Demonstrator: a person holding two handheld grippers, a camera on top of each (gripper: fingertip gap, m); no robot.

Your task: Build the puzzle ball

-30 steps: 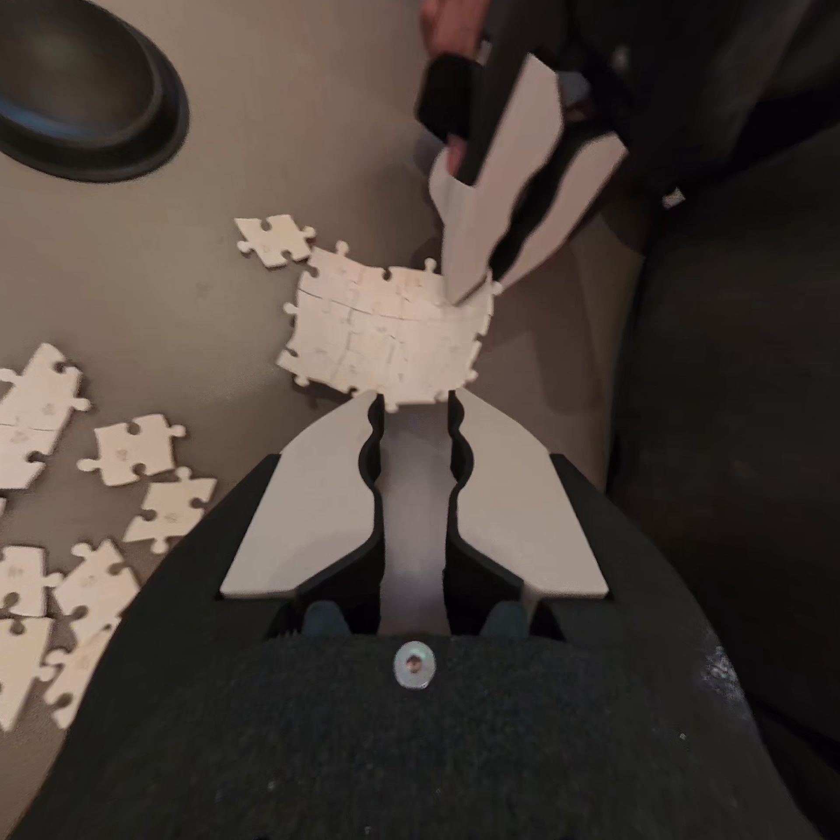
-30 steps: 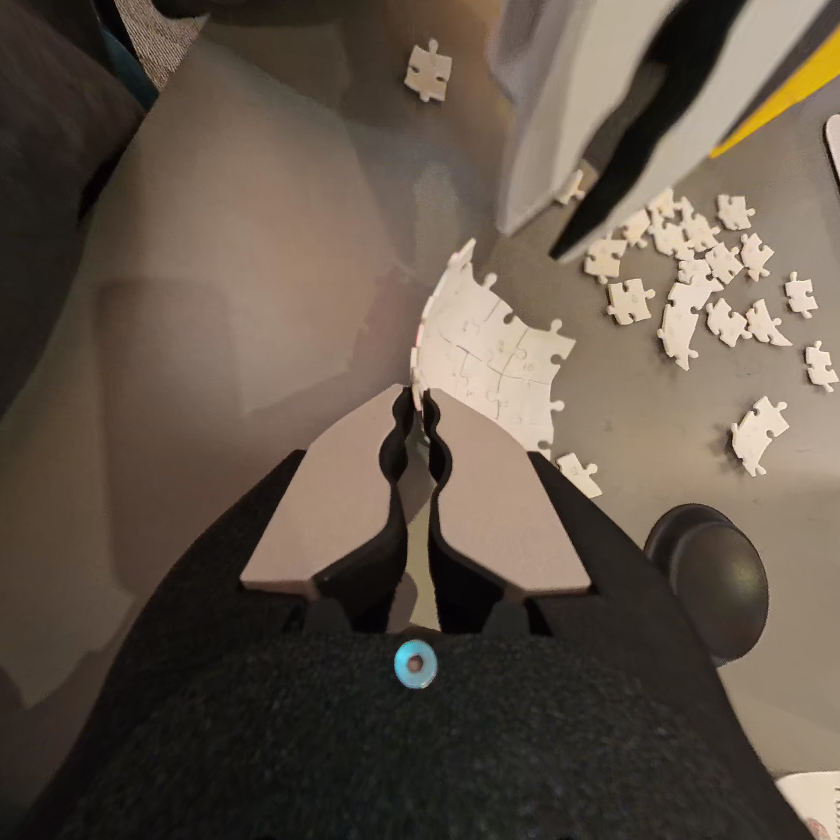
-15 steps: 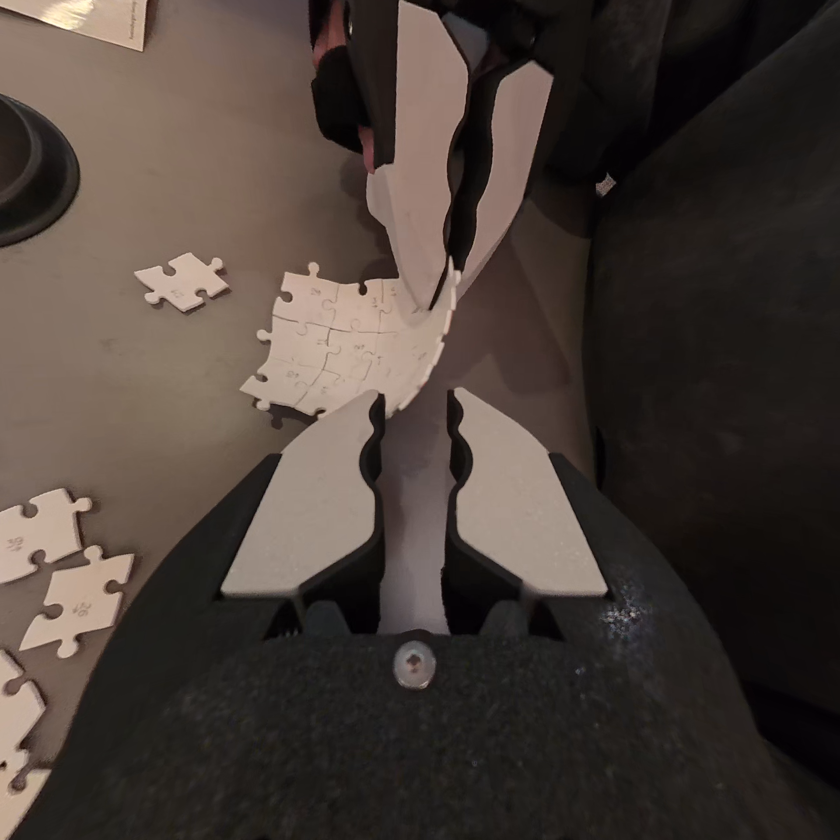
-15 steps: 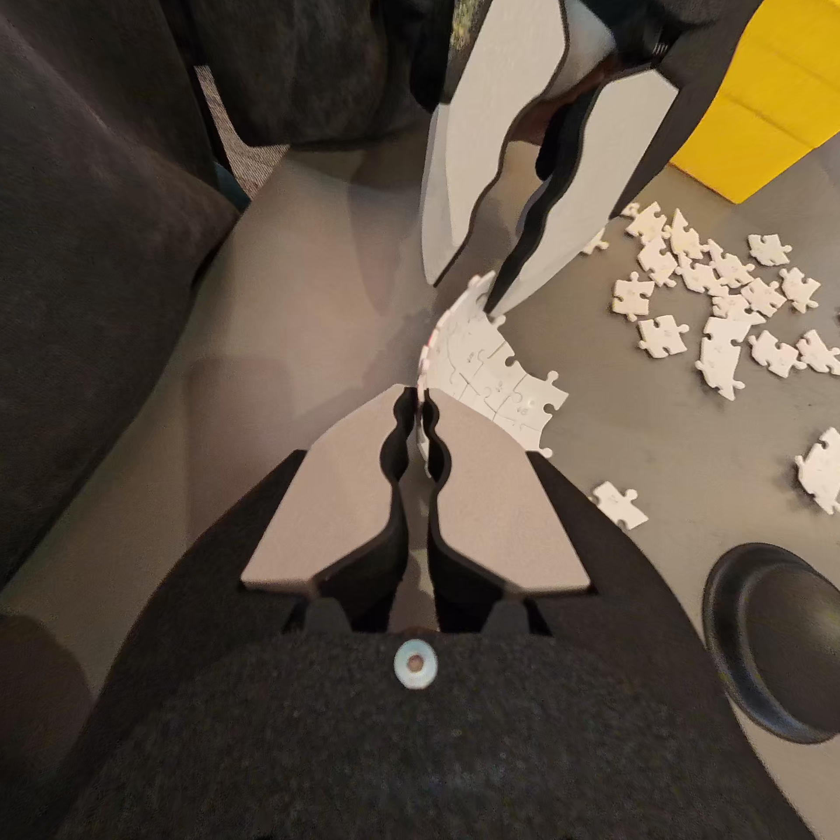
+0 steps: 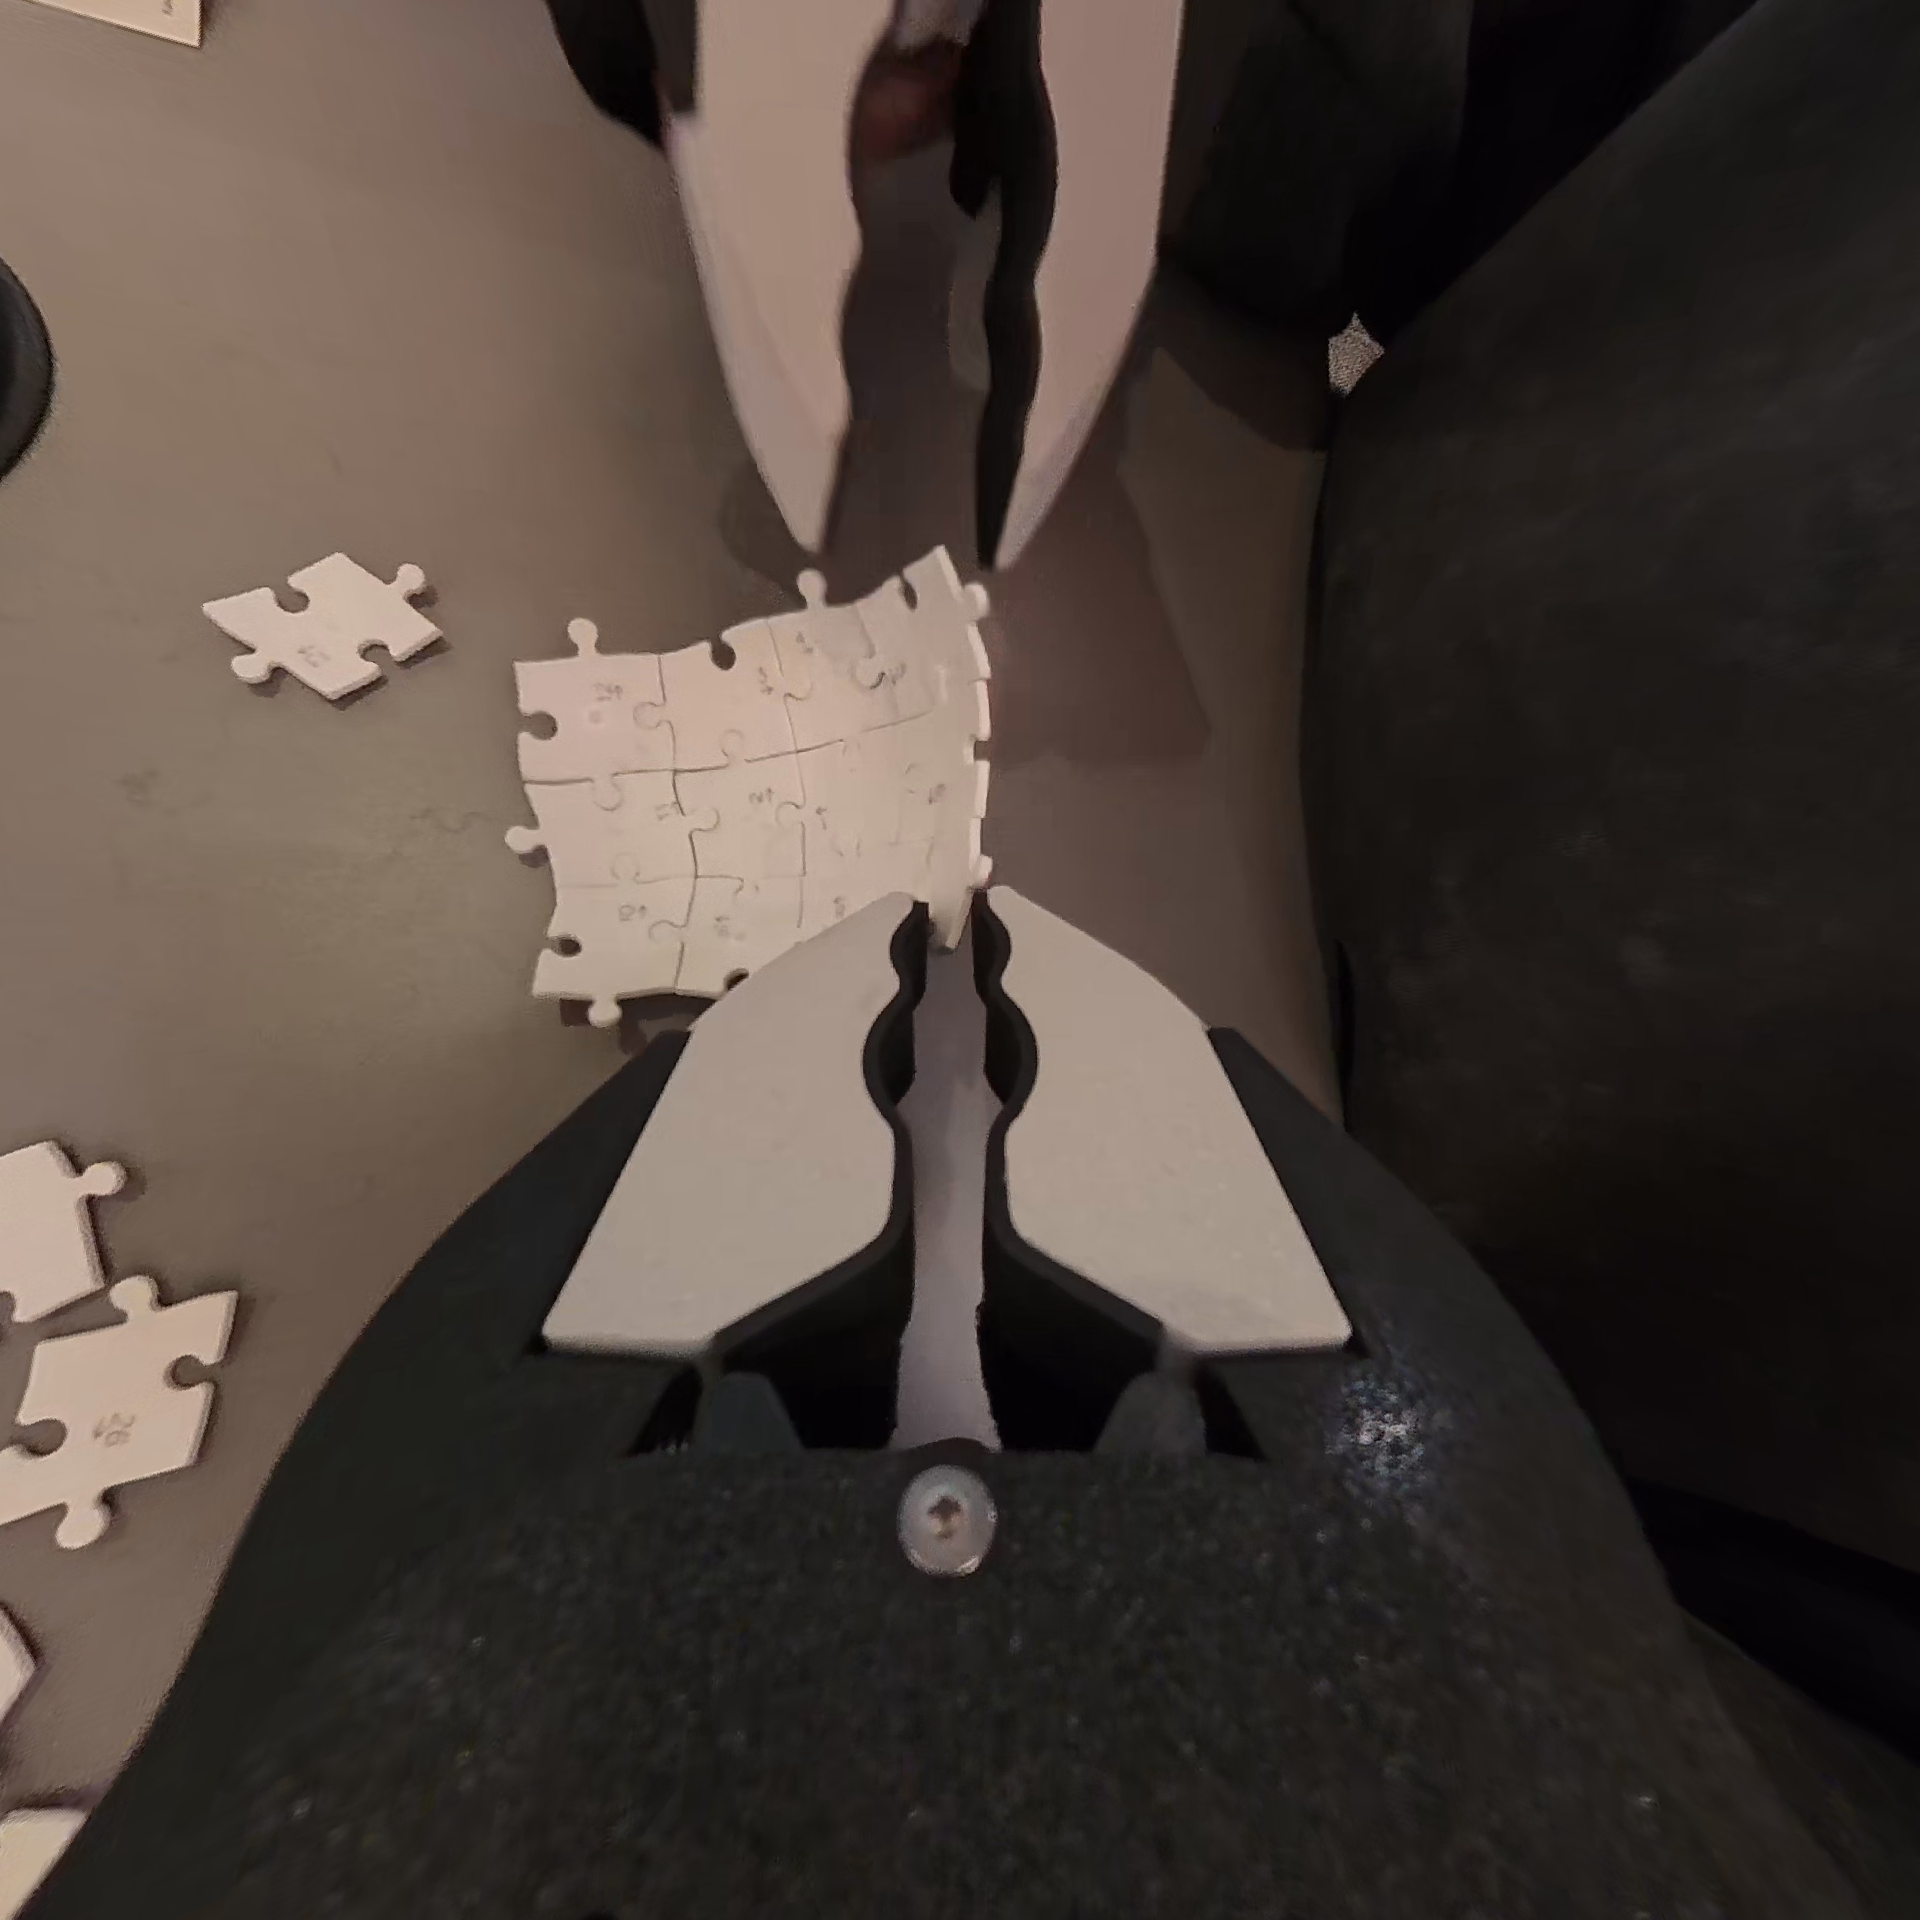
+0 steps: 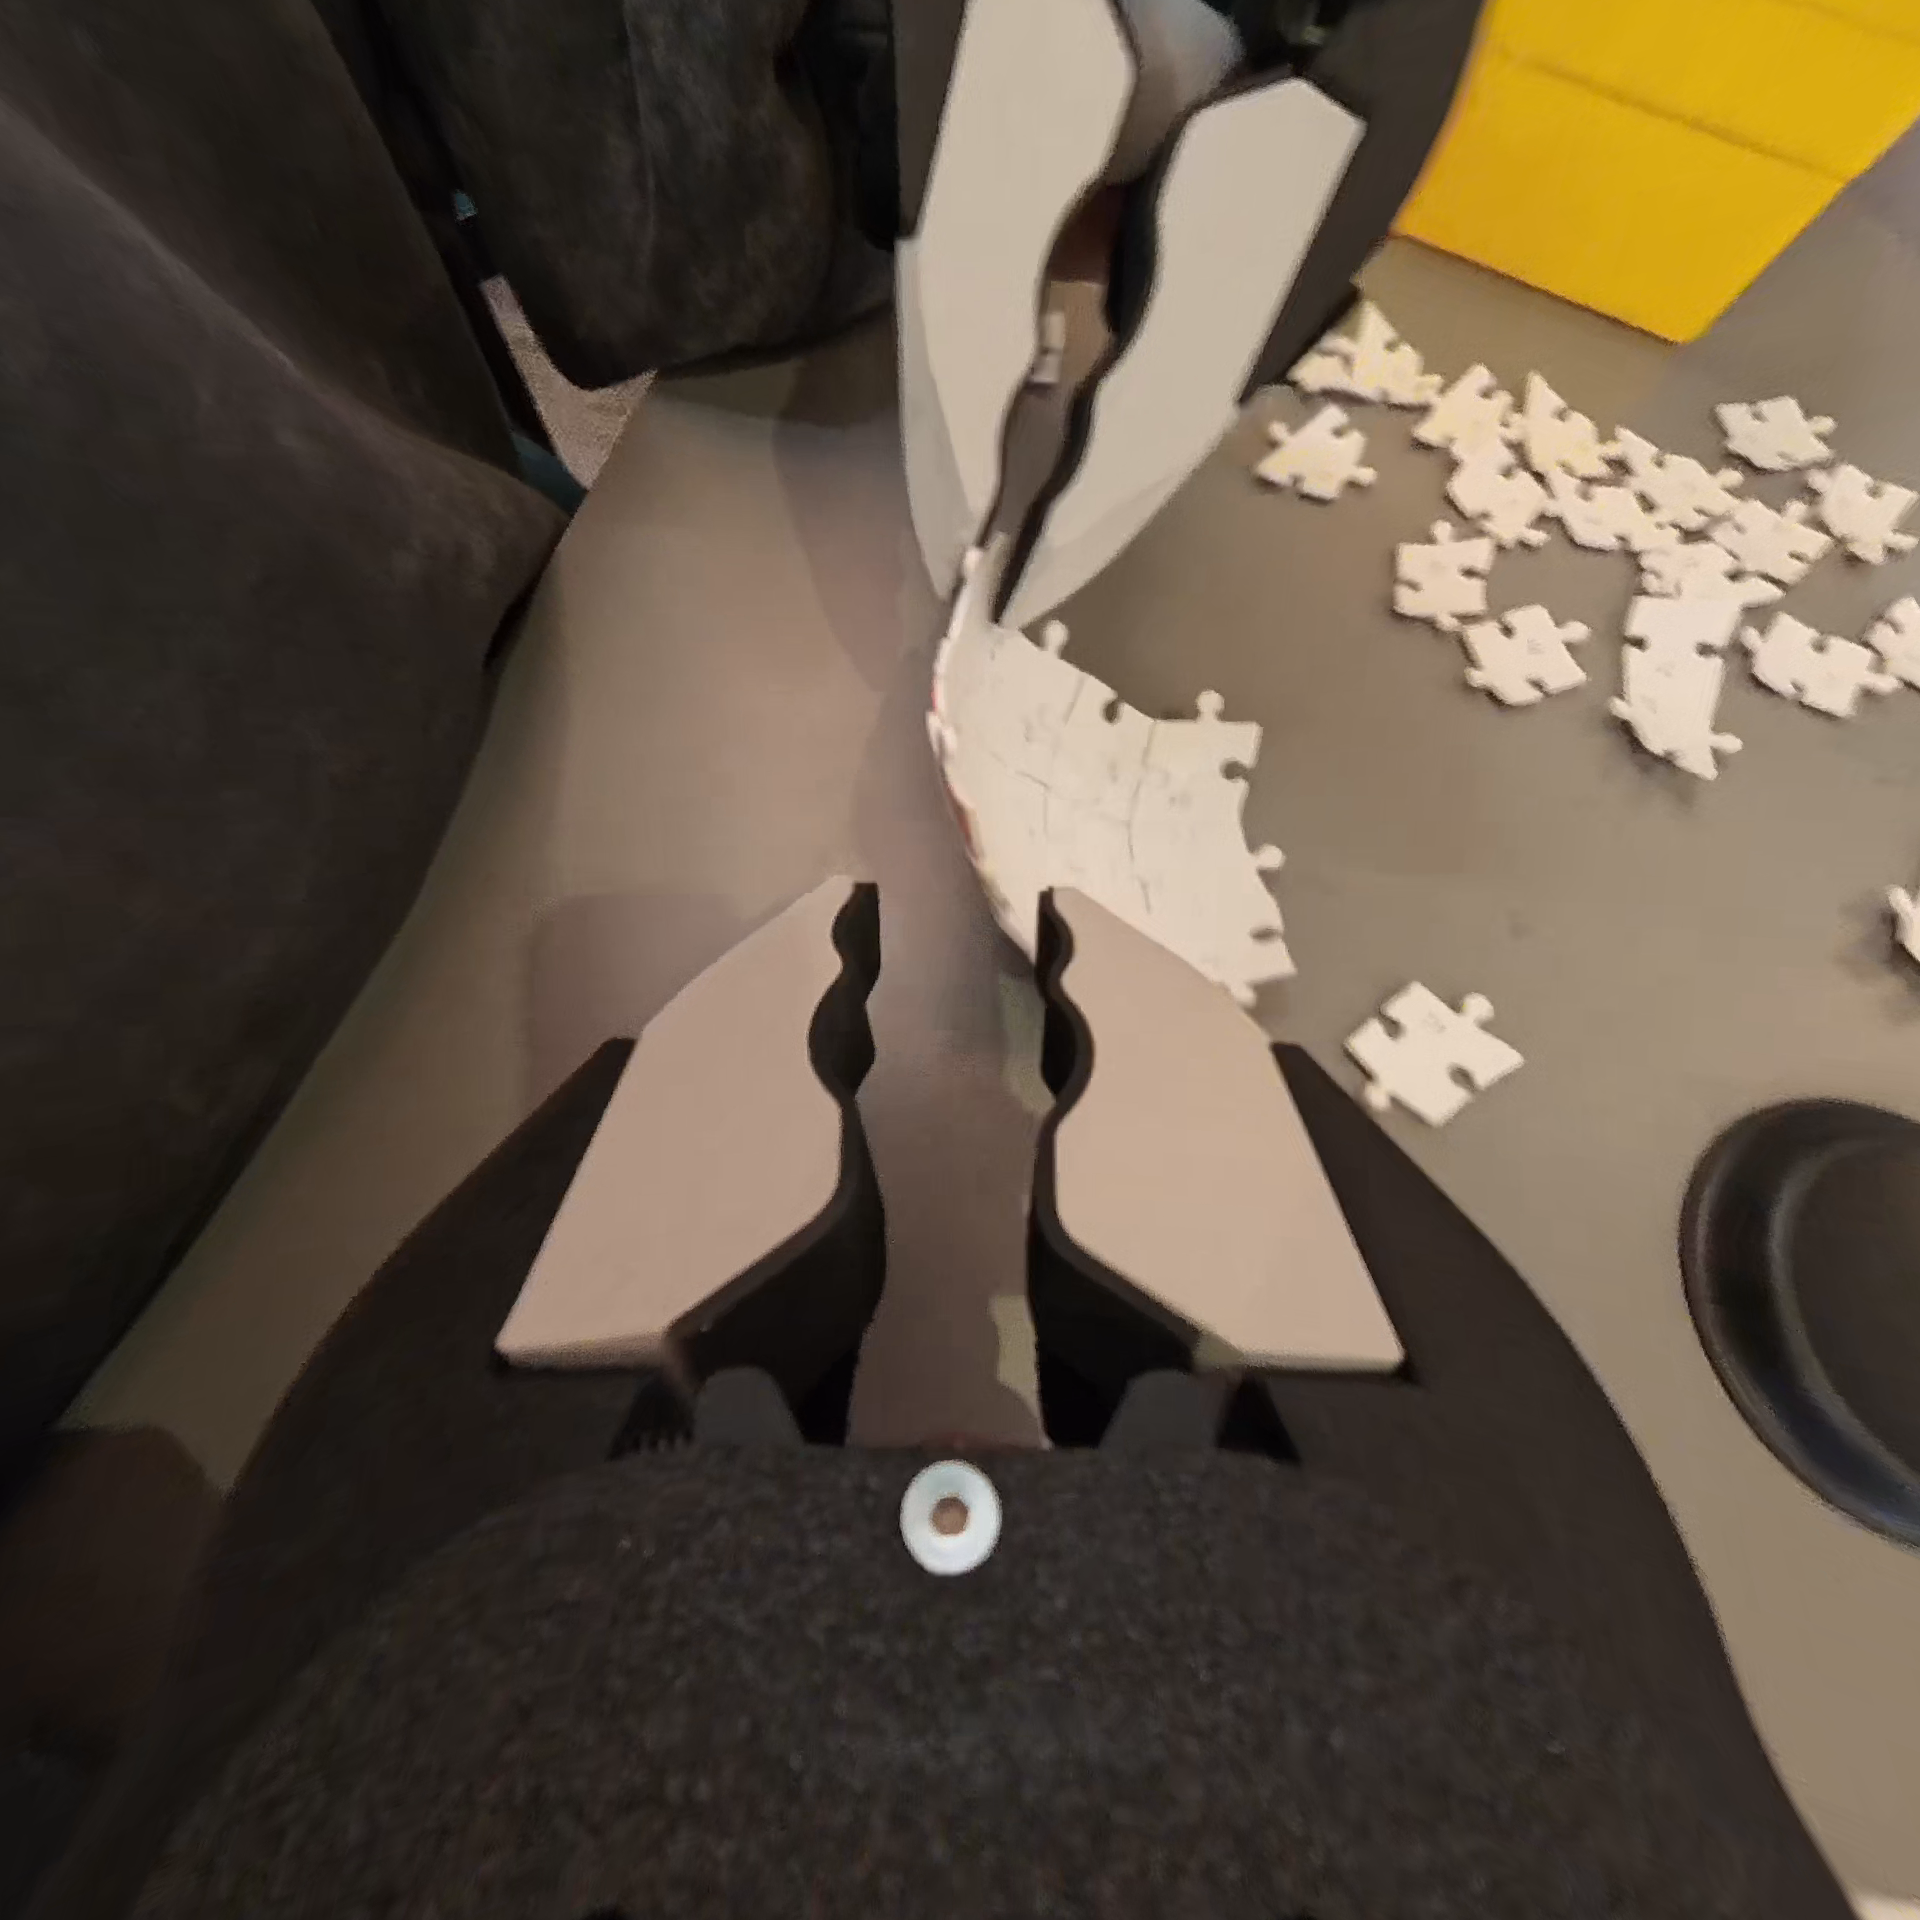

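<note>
Only a small share of the ball is built. One curved panel (image 5: 758,800) of joined white pieces, roughly a dozen, is stood up on its edge on the grey surface (image 5: 312,312), bowed like a section of shell. The rest is left to do: loose pieces (image 6: 1621,540) are scattered across the surface well apart from the panel, a short strip of joined ones among them, and a single piece (image 5: 322,634) lies just beside the panel. A closed sphere is judged to be a long way off.

The left claw (image 5: 951,914) is clenched on the near edge of the panel, which is pinched between the two tips. The right claw (image 6: 956,904) is released, its jaws spread with nothing between them; in the left wrist view its tips are seen at the far top edge of the panel, seemingly straddling it without gripping.

Small handwritten marks are seen on the backs of the pieces, but they are not reproduced here. No brand or logo is visible. A yellow box (image 6: 1621,156) stands at the far side and a round black dish (image 6: 1829,1309) near the right claw; no label is made out on either.
</note>
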